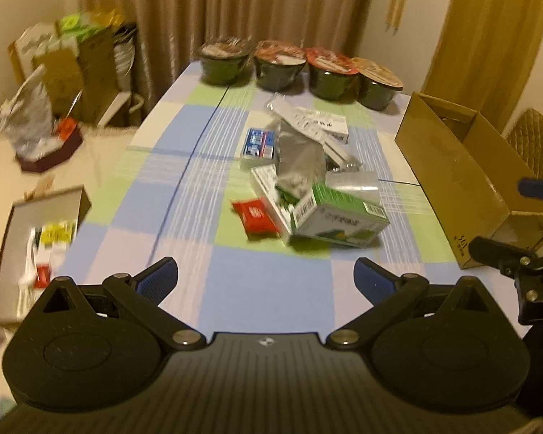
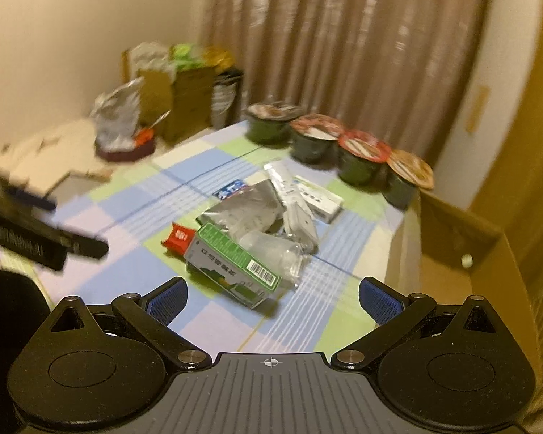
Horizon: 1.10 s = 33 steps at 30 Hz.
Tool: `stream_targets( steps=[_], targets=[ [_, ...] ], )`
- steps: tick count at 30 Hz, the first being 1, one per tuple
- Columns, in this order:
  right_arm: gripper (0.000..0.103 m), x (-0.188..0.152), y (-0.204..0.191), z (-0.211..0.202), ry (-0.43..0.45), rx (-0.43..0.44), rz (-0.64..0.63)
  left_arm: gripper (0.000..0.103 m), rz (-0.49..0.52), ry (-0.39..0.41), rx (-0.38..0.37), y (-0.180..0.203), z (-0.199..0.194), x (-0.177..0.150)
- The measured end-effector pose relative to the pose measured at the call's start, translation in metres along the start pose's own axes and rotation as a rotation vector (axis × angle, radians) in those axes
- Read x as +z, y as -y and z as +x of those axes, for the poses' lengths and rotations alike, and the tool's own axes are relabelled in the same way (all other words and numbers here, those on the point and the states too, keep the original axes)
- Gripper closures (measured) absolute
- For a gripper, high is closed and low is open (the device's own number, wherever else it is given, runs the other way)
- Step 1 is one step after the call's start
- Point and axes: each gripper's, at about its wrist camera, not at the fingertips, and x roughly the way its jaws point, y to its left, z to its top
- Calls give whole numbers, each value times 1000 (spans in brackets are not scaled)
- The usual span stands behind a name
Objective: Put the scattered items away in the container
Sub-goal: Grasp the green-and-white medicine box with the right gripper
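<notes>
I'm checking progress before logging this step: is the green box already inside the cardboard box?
No, the green box lies on the checked tablecloth in the pile, left of the cardboard box.

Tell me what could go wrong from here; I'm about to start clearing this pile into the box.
The green box leans on the pile, so pulling the red packet from beside it may topple it. The clear plastic bag looks slippery and could slide from open fingers. The cardboard box sits at the table edge; a hard drop might nudge it off.
</notes>
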Motion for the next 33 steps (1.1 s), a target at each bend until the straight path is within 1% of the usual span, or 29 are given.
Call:
stream_targets(
  steps=[3, 9, 14, 17, 19, 20, 21, 22, 26, 27, 28, 30, 32, 33],
  targets=[
    [0, 4, -1, 19, -19, 47, -112, 1, 71, -12, -6, -10, 13, 11],
    [0, 9, -9, 67, -60, 102, -294, 2, 169, -36, -23, -29, 43, 21],
    [0, 6, -21, 107, -99, 175, -443, 2, 250, -39, -74, -36, 61, 24],
    [0, 6, -30, 130, -117, 198, -526, 3, 293, -45, -99, -36, 73, 24],
    [0, 4, -33, 144, -131, 206, -559, 5, 318, -50, -116, -35, 80, 24],
    [11, 3, -33, 151, -138, 213, -567, 5, 331, -50, -121, -35, 84, 25],
    [24, 4, -33, 156, -156, 227, -572, 5, 342, -52, -126, -34, 89, 25],
    [25, 4, -33, 163, -176, 233, -579, 5, 347, -54, -133, -33, 92, 26],
    [25, -1, -32, 182, -196, 244, -597, 5, 360, -62, -153, -33, 106, 26],
    [33, -2, -32, 183, -199, 242, -599, 5, 363, -63, -154, -33, 109, 26],
    [37, -3, -32, 183, -201, 239, -602, 5, 364, -64, -153, -33, 111, 26],
    [49, -2, -29, 180, -208, 243, -595, 5, 361, -64, -153, -34, 114, 25],
    [53, -5, -31, 172, -220, 248, -588, 5, 354, -67, -154, -35, 116, 22],
    [53, -8, -33, 168, -220, 244, -597, 5, 352, -70, -155, -35, 117, 21]
  ],
)
